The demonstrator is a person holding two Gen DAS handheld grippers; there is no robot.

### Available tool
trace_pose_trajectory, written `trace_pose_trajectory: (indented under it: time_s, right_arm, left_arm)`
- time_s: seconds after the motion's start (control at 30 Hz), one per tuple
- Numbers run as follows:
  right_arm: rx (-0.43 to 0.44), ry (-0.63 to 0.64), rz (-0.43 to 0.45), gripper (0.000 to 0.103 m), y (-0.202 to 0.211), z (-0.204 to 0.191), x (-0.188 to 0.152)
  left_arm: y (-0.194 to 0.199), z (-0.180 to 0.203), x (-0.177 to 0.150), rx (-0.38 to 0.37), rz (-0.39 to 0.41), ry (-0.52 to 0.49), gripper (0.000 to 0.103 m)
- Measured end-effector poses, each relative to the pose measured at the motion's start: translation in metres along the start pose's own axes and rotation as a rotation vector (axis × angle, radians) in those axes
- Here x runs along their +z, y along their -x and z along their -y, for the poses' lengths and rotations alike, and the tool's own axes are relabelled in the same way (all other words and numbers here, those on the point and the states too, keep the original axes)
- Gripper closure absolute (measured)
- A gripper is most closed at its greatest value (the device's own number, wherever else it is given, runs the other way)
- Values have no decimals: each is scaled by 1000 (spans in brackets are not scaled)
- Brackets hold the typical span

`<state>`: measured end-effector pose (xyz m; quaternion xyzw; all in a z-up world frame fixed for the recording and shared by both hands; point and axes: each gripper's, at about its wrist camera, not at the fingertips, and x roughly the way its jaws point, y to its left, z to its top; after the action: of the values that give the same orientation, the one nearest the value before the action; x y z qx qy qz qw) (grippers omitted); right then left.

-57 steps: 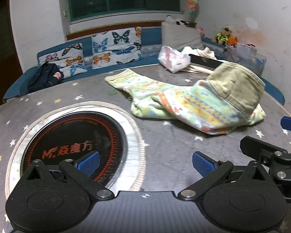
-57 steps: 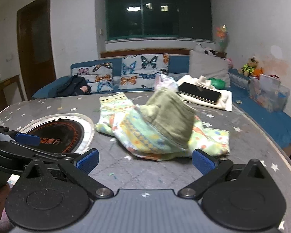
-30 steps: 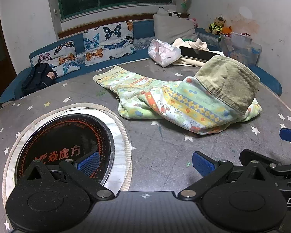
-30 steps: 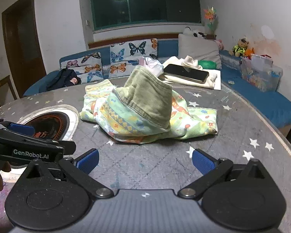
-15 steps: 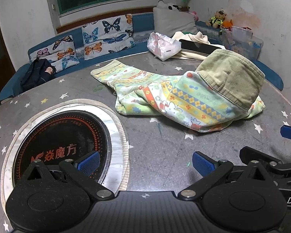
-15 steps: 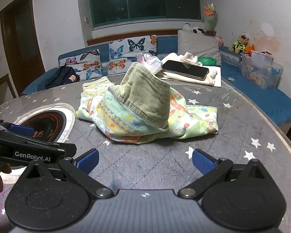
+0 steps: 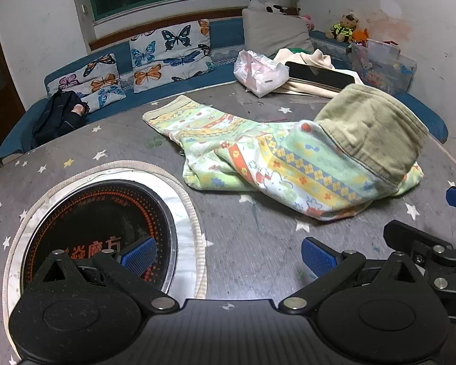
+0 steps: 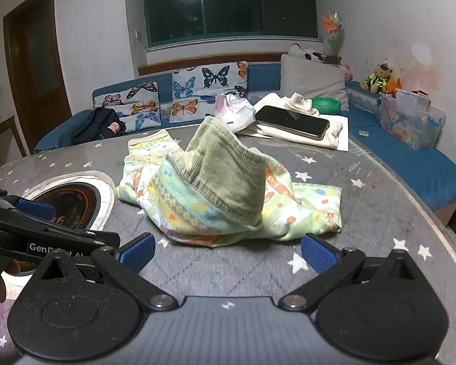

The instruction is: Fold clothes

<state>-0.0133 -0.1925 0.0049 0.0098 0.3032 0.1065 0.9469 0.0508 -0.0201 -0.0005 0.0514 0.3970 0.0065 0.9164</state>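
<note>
Tabletop (image 7: 258, 243): crumpled clothes (image 7: 258, 164), lengthwise left-right.

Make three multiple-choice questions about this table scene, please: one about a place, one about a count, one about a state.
1. Where does the olive green corduroy garment lie?
A. On top of the pastel cartoon-print garment
B. On the blue sofa
C. Over the round black induction cooktop

2. How many butterfly-print cushions stand on the sofa?
A. One
B. Two
C. Four

3. How are the left gripper and right gripper?
A. Both shut on cloth
B. One open, one shut
C. Both open, holding nothing

Answers: 1 A, the corduroy sits heaped on the printed cloth. 2 B, two cushions show side by side. 3 C, each pair of blue pads stands wide apart above bare table.
</note>
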Motion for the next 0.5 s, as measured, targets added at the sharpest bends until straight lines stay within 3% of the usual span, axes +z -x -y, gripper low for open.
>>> trace_pose_trajectory:
  time_s: [0.5]
  right_arm:
    - [34,94,91,0,-22,-4,57]
  left_arm:
    - [-8,-25,26,40,14,36,0]
